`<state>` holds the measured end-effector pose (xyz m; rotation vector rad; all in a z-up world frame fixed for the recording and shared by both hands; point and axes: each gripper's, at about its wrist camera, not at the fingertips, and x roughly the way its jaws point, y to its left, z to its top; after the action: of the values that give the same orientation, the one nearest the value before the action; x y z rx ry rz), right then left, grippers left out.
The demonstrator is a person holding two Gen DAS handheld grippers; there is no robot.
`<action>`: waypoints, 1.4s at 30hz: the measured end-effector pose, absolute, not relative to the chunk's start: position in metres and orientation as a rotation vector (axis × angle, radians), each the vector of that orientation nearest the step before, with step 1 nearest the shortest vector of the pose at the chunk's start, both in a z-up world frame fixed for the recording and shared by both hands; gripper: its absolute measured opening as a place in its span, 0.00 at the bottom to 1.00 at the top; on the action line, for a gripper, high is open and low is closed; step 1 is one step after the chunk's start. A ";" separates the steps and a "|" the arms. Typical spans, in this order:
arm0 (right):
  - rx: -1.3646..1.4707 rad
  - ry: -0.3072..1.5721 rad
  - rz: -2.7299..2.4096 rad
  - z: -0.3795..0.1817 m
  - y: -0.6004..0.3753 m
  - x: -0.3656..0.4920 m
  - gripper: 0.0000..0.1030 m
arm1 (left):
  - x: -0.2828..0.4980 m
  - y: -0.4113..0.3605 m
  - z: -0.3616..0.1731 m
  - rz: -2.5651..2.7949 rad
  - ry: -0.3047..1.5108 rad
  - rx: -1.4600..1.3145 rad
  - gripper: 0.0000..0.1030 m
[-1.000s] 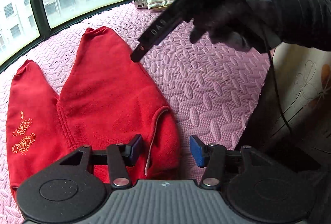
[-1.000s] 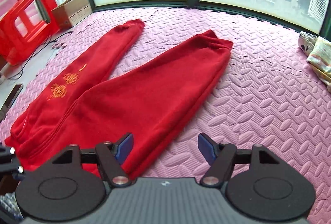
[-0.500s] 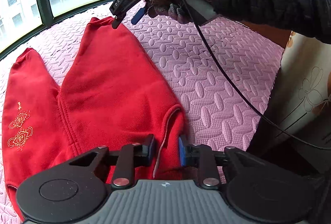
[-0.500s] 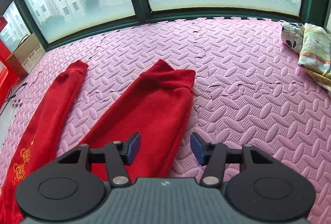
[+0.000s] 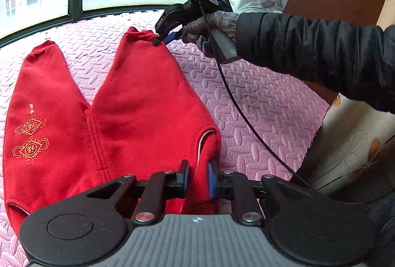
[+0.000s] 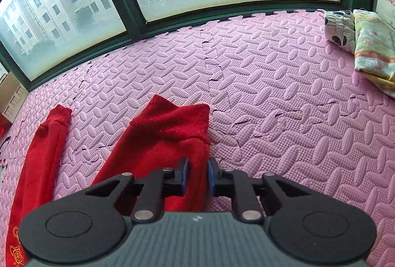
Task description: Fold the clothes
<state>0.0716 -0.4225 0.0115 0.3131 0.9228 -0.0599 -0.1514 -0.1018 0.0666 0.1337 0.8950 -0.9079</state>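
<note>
Red trousers (image 5: 138,104) lie flat on the pink foam mat (image 5: 259,104), legs spread toward the window, gold embroidery (image 5: 30,136) on one leg. Left gripper (image 5: 198,177) is pinched nearly closed on the waist corner nearest the mat's edge; right gripper (image 6: 197,175) is likewise clamped on the ankle cuff of the near leg. Folded patterned cloths (image 6: 363,45) sit well apart at the mat's far corner.
</note>
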 end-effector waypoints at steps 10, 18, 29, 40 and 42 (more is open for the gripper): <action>0.279 0.852 -0.065 0.059 -0.401 0.079 0.08 | -0.140 -0.060 0.091 -0.828 0.862 -0.084 0.15; 0.204 0.797 -0.018 0.098 -0.337 0.106 0.08 | -0.135 -0.005 0.097 -0.725 0.816 -0.261 0.14; 0.082 0.789 0.050 0.098 -0.211 0.154 0.08 | -0.132 0.066 0.071 -0.573 0.826 -0.447 0.04; 0.024 0.846 0.205 0.053 -0.113 0.181 0.11 | -0.140 0.101 0.057 -0.458 0.846 -0.534 0.05; 0.037 0.850 0.251 0.057 -0.112 0.175 0.15 | -0.140 0.105 0.057 -0.449 0.852 -0.541 0.06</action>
<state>0.1747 -0.1121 0.0572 0.0372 0.8496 0.2512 -0.1398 0.1055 0.0574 -0.5414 0.8521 -0.4488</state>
